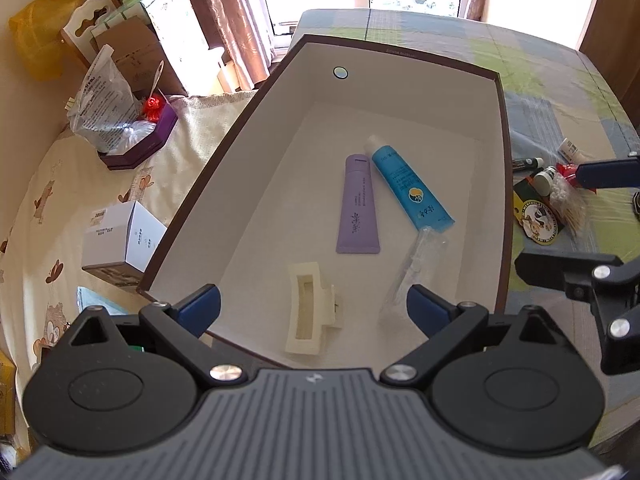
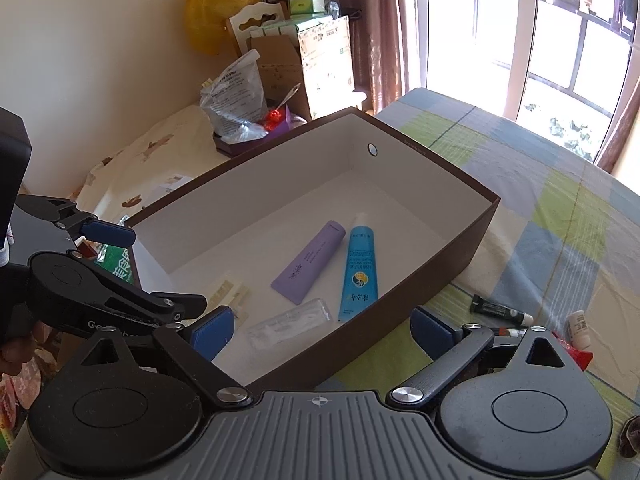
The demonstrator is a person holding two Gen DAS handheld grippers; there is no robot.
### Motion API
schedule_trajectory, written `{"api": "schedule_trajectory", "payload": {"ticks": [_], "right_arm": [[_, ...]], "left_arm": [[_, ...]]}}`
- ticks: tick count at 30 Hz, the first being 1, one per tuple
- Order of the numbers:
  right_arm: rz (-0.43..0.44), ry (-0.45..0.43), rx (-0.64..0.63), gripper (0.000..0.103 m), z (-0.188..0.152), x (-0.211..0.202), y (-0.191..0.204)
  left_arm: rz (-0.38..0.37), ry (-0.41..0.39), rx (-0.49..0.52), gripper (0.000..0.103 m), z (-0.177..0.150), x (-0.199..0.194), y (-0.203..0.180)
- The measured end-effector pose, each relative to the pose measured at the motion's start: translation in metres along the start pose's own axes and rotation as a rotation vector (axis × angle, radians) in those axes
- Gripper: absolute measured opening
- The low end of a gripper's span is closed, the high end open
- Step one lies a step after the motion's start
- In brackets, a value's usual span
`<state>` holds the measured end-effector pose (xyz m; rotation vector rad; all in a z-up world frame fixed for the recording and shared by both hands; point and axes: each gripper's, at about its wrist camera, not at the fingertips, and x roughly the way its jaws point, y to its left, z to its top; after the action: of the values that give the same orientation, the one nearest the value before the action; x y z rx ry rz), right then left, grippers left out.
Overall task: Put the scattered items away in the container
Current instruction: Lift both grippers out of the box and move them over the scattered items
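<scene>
A brown box (image 1: pixel 505 160) with a white inside stands on the checked tablecloth (image 1: pixel 560 92). In it lie a purple tube (image 1: pixel 358 204), a blue tube (image 1: pixel 412 188), a clear plastic packet (image 1: pixel 412 268) and a cream hair clip (image 1: pixel 310 312). My left gripper (image 1: pixel 314 308) hangs open over the box's near end, right above the clip, holding nothing. My right gripper (image 2: pixel 322 330) is open and empty over the box's (image 2: pixel 440 248) right wall. Loose on the cloth to the right are a dark green tube (image 2: pixel 500 310), a small white tube (image 2: pixel 578 328) and a red item (image 2: pixel 576 352).
Beside the box lie a small white-capped bottle (image 1: pixel 544 182), cotton swabs (image 1: pixel 568 200) and a round sticker (image 1: pixel 538 220). To the left, a white carton (image 1: pixel 124 240) and a purple box with a plastic bag (image 1: pixel 136 148) sit on a bear-print sheet. Cardboard boxes (image 2: pixel 316 56) and curtains stand behind.
</scene>
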<state>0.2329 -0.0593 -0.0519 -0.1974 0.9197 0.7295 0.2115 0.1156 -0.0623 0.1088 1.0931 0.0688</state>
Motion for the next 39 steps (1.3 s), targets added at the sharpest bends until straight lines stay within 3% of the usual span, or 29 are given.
{"api": "schedule_trajectory", "payload": {"ticks": [15,27,39], "right_arm": [[-0.031,-0.064,0.011,0.1,-0.037,-0.053,0.019],[-0.08,-0.108,0.077,0.1,-0.07,-0.1,0.013],[-0.23,-0.13,0.269,0.1,-0.135,-0.151,-0.04]], "left_arm": [[-0.019,-0.06,-0.042,0.098,-0.038,-0.057,-0.018],[-0.053,-0.086,-0.066,0.098,-0.062,-0.085,-0.042],[-0.166,-0.163,0.082,0.098,-0.084,-0.105,-0.111]]}}
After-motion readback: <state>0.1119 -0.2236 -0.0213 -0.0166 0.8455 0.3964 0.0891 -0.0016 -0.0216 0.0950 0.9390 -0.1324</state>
